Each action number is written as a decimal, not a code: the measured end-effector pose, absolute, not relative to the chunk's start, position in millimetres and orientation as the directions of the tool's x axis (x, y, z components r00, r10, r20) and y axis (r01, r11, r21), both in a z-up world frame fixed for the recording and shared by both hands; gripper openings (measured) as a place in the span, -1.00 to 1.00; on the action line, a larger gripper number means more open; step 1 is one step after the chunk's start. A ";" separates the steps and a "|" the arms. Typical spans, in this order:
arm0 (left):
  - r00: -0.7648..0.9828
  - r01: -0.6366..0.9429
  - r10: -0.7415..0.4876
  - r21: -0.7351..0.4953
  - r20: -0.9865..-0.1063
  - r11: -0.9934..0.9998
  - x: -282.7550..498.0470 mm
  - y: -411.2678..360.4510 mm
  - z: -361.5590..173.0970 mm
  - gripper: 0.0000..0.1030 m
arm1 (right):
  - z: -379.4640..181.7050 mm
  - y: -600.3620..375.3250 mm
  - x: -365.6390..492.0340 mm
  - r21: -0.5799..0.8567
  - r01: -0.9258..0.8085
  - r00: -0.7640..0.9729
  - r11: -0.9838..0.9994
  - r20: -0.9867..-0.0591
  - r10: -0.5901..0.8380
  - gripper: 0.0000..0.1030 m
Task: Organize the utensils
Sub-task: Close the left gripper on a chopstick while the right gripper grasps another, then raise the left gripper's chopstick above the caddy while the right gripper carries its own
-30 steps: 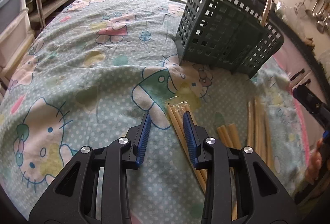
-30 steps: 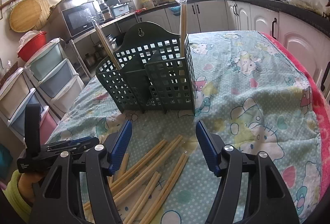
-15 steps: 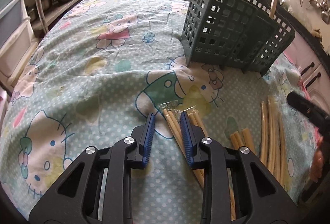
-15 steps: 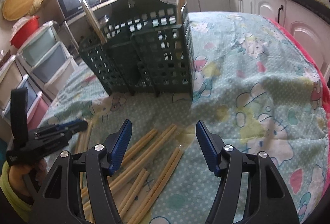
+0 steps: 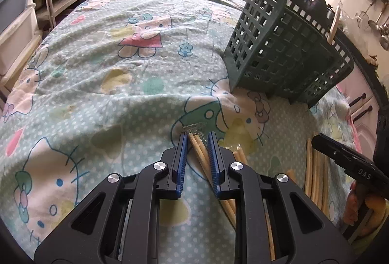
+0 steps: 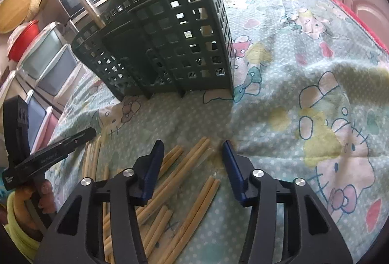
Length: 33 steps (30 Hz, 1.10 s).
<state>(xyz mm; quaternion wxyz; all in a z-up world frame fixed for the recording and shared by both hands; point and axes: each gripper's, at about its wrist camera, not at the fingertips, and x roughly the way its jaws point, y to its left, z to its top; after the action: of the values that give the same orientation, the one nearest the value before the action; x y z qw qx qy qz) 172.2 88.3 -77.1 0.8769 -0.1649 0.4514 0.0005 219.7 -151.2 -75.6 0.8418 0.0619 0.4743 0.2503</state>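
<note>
Wide bare cloth (image 5: 102, 74) is lying open to the left of the left hand-held gripper (image 5: 197, 140); the green caddy (image 5: 287, 50) is standing well ahead on the right. That gripper's jaws, narrower than a second ago, have just been closing around a wrapped chopstick pair (image 5: 198, 147), whether pinching yet I cannot tell. The right hand-held gripper (image 6: 192, 154), lower now, is spread over loose chopsticks (image 6: 184, 166), its jaws also closing, touching none.
</note>
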 end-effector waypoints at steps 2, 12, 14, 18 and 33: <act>0.594 -0.153 -0.154 -0.299 -0.790 0.942 175.5 91.3 -77.1 -0.73 | -76.3 -152.3 222.8 0.348 -0.353 0.425 0.868 -0.767 0.480 -0.21; 0.606 -0.159 -0.171 -0.329 -0.777 0.931 184.7 96.4 -77.5 -0.80 | -69.8 -164.0 224.3 0.370 -0.328 0.464 0.869 -0.738 0.490 -0.80; 0.607 -0.161 -0.180 -0.341 -0.774 0.926 184.9 98.3 -77.1 -0.82 | -65.0 -167.2 222.2 0.376 -0.330 0.477 0.866 -0.725 0.497 -0.81; 0.613 -0.170 -0.209 -0.385 -0.762 0.907 182.4 104.6 -75.1 -0.87 | -53.7 -172.3 217.4 0.380 -0.338 0.503 0.861 -0.700 0.506 -0.83; 0.744 -0.121 -0.200 -0.423 -0.638 0.898 154.8 112.6 -9.5 -0.93 | 6.1 -173.5 193.7 0.397 -0.416 0.593 0.818 -0.564 0.575 -0.87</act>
<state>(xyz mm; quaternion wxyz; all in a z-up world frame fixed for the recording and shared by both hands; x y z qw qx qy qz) 154.8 112.6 -9.5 0.9062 -0.2248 0.3574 -0.0217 193.7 -173.5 6.1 0.8853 0.1122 0.3539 0.2799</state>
